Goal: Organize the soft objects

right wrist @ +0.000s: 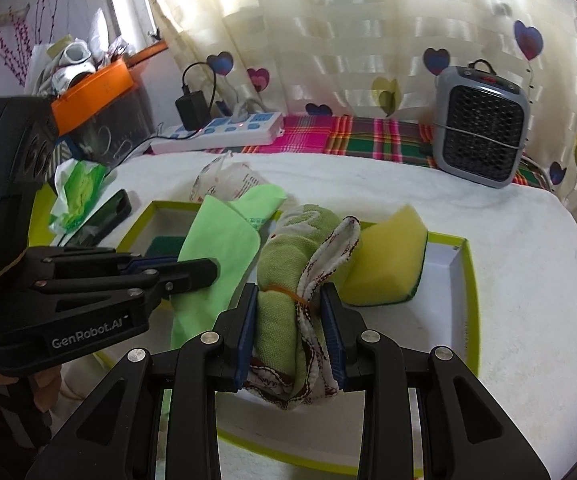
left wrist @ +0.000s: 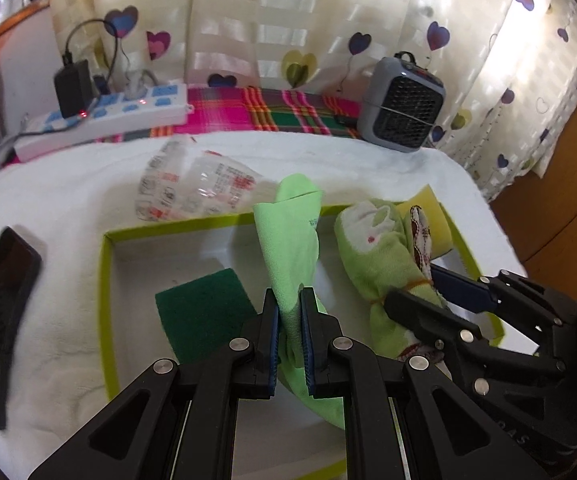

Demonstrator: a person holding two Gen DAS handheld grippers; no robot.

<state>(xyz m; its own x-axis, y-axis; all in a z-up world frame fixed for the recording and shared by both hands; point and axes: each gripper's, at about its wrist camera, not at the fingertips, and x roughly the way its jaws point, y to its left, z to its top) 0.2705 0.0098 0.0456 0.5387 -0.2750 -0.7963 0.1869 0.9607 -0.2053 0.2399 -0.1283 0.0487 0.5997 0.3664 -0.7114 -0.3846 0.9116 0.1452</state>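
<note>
Grippers are both busy over the lime-edged tray [left wrist: 108, 280] right now. Left gripper [left wrist: 289, 312] is clamped tight on a light green cloth [left wrist: 288, 240], which sticks up from between the pads and leans over the tray's middle, with its loose tail hanging down below the jaws. Right gripper [right wrist: 291, 320] is squeezing a rolled green towel bundle [right wrist: 284, 280] that has a rubber band [right wrist: 288, 292] around it and a white cloth with dark red stitching tucked along one side. That bundle sits over the tray too, just beside the light green cloth.

Inside the tray, a dark green scrub pad [left wrist: 204, 312] lies flat on the floor on the left-gripper side, and a yellow sponge [right wrist: 388, 256] leans at the far right end, touching the bundle.

Outside the tray on the white towel cover: a clear plastic packet [left wrist: 192, 188] with red print just past the far rim, and a black phone [left wrist: 4, 300] off the tray's left side. Further back from the tray there's a white power strip [left wrist: 120, 116] and a small grey heater [left wrist: 404, 104].
</note>
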